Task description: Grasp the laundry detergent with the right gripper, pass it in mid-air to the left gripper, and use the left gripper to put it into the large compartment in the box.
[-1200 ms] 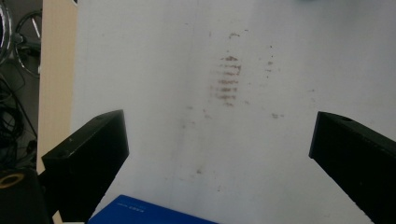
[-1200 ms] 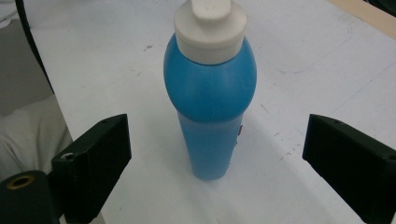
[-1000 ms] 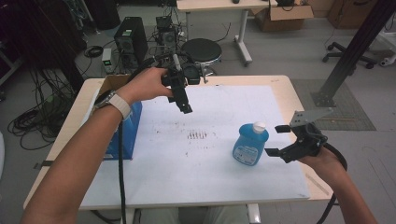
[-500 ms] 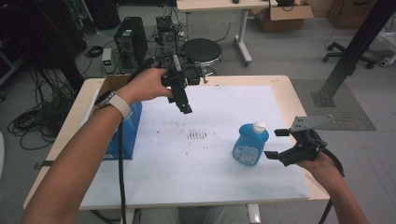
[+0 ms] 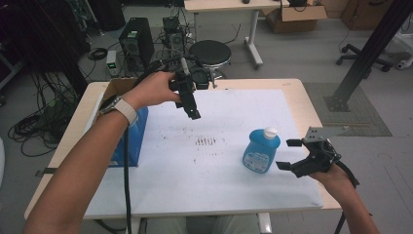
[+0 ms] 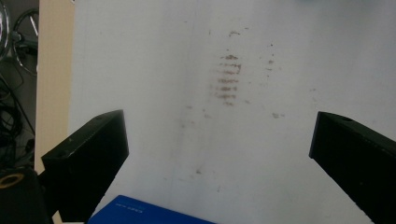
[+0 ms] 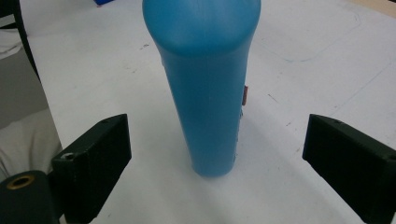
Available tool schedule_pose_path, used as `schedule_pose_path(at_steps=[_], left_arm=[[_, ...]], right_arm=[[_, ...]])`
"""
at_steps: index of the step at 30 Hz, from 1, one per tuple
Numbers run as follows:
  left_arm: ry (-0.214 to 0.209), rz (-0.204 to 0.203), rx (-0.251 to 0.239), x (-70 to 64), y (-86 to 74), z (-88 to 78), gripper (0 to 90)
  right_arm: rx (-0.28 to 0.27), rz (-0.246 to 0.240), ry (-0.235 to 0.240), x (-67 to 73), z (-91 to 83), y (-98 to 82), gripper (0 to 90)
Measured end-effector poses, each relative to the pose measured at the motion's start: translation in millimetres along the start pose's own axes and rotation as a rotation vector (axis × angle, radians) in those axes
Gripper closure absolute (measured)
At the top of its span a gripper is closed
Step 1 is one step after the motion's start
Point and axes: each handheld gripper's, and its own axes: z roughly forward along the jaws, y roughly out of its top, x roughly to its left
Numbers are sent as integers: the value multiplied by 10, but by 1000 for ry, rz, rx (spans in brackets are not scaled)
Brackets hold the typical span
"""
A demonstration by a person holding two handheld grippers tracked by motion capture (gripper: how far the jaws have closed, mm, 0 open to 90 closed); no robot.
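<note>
On the table's (image 5: pixel 292 92) right, right tool (image 5: pixel 287 154) gapes beside blue bottle (image 5: pixel 261 151); centre body squarely, then close. Left tool (image 6: pixel 217 154) open, idle.

the left gripper (image 5: pixel 194 113) is a matt black two-jaw tool with blocky, flat-faced fingers (image 6: pixel 88 158), a brass-coloured ringed hole at its base and a thick black cable trailing along the bare forearm. a white watch band (image 5: pixel 125 110) circles that wrist. the right gripper (image 5: pixel 288 154) is the same black make, topped by a grey three-cornered plate drilled with small holes, its own black cable looping past the wrist. both arms are unsleeved.
</note>
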Motion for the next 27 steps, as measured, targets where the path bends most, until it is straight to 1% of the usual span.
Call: schedule_pose_path(at_steps=[6, 16, 23, 27], left_arm=[[0, 0, -1, -1, 1, 0, 52], [0, 1, 5, -1, 6, 13, 52], [-1, 0, 7, 0, 6, 13, 52], [0, 0, 7, 0, 5, 17, 52]], right_arm=[[-13, 1, 3, 5, 25, -65, 76], [-58, 11, 8, 1, 58, -174, 75], [-98, 8, 9, 12, 81, -205, 76], [-102, 7, 9, 11, 101, -211, 76]])
